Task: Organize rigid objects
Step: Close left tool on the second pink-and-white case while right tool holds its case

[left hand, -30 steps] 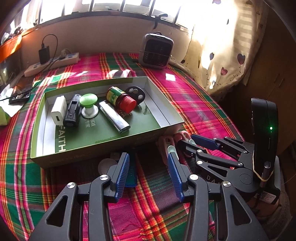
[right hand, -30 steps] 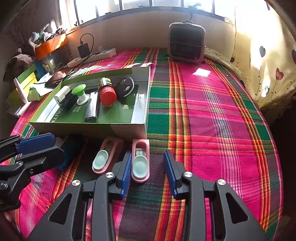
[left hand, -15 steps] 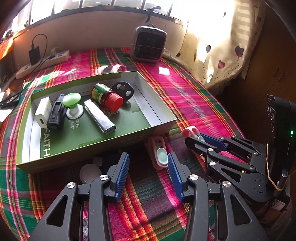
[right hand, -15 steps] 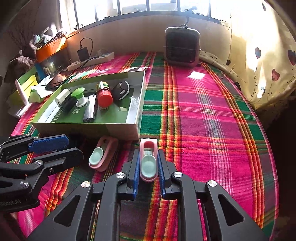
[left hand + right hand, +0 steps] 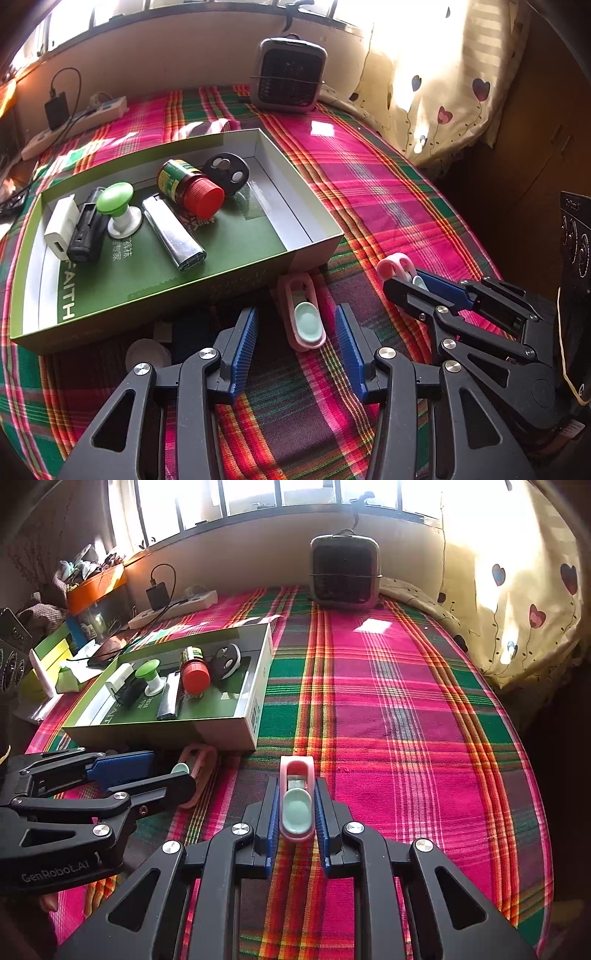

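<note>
At lower left of the left wrist view, a round white object (image 5: 143,355) and a dark blue object (image 5: 192,334) are being largely hidden in shadow, unidentifiable.

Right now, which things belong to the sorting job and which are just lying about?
Job:
- pink clip held in the right tool
- second pink clip on the cloth between the open left tool
- green box with the red-capped bottle, lighter, green knob

Lying about:
- grey fan heater
- power strip
- heart-print curtain
</note>
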Demonstrator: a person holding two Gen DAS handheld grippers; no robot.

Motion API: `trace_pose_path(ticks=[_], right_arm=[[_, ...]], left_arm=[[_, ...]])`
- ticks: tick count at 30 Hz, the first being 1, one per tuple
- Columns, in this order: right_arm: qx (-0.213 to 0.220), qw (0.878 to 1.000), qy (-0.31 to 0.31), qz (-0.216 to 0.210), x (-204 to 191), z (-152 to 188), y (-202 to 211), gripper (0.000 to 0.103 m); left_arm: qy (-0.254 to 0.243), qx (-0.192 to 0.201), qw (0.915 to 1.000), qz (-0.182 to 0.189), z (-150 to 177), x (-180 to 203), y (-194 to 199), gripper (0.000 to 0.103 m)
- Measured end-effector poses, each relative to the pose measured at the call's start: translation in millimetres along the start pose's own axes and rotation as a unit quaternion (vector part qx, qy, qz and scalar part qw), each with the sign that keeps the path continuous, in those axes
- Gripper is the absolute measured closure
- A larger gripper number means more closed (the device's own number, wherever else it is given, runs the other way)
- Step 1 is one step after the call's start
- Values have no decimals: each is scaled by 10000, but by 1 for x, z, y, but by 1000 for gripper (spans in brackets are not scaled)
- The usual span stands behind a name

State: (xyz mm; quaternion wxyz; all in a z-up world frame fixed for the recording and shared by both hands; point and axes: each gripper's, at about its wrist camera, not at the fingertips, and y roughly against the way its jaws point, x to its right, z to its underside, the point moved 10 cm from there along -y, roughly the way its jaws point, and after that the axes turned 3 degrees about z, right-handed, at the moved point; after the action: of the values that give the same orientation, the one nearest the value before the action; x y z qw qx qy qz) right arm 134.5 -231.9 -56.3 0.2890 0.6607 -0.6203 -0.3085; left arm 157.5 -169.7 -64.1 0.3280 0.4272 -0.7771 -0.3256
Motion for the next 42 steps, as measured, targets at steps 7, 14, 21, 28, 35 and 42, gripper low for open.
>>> trace_pose_path(ticks=[7,14,21,28,35,42], right_arm=[[7,9999,-106,-33,5,1,0,84],[-4,9998,-158,-73,7,2,-1,84],[-37,9998,-195,-89,8,2,-3,84],[-62,9998,-196,-54,9,2,-5,84],[-56,9998,-174,-34,7,3,-4,84],[-70,9998,-159,-21,6,4,-5,84]], left_arm=[[-142,-29,9995,-266,-1,4,-11,60],[-209,28,9988,-453,-4,2,-16,60],[-292,111,9977,-596,-6,2,-18,61],[-303,161,9970,-690,-4,0,-16,70],[-334,185,9964,-762,-2,-2,-14,82],[-309,204,9964,-762,-2,-4,-13,86]])
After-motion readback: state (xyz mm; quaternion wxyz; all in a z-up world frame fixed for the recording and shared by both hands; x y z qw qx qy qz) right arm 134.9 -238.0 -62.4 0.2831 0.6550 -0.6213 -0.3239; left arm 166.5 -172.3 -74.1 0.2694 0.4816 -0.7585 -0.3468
